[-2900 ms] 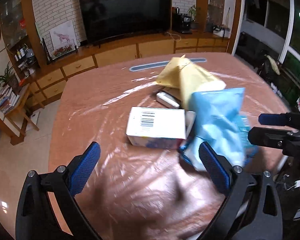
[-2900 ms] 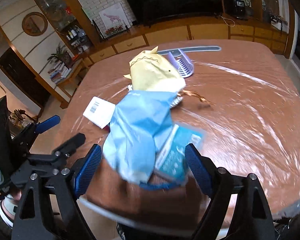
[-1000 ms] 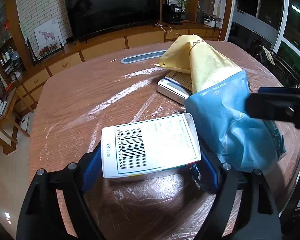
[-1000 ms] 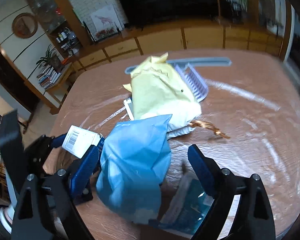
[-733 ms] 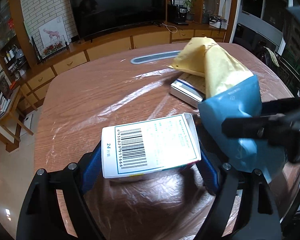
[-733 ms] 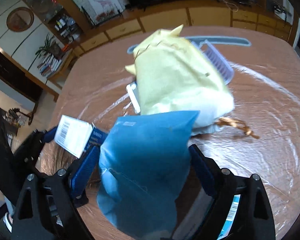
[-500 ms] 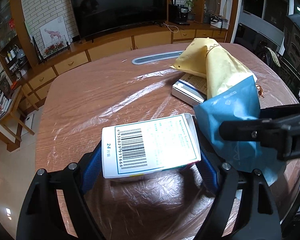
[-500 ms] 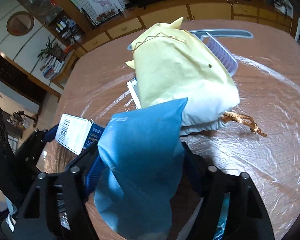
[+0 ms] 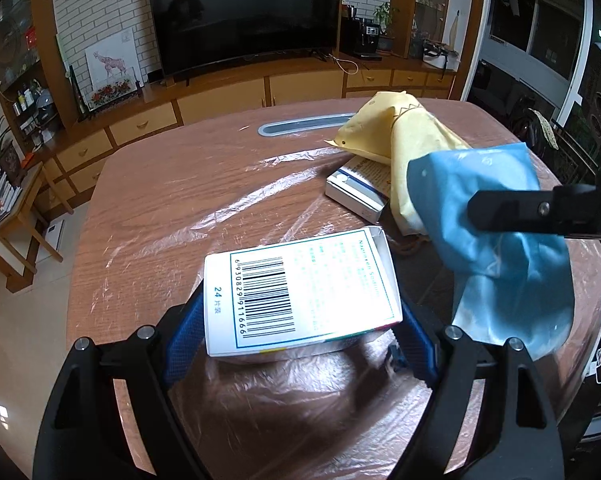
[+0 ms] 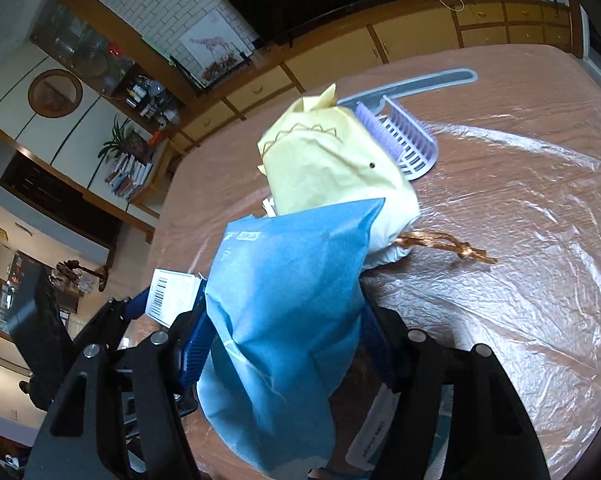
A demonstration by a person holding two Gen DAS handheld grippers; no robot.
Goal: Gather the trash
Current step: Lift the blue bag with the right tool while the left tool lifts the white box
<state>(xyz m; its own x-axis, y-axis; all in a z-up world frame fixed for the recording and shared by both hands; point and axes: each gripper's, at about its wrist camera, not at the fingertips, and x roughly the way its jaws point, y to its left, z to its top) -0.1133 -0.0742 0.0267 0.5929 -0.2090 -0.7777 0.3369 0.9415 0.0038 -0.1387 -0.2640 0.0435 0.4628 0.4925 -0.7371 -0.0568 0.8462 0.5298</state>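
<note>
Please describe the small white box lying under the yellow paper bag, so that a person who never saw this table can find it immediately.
On the round wooden table covered in clear plastic film, find the crumpled yellow paper bag in front of the TV cabinet. Half tucked beneath its near edge lies a flat white box. Unlike the bigger white barcode carton gripped in the left tool, it has a blue stripe and lies untouched on the table.
</note>
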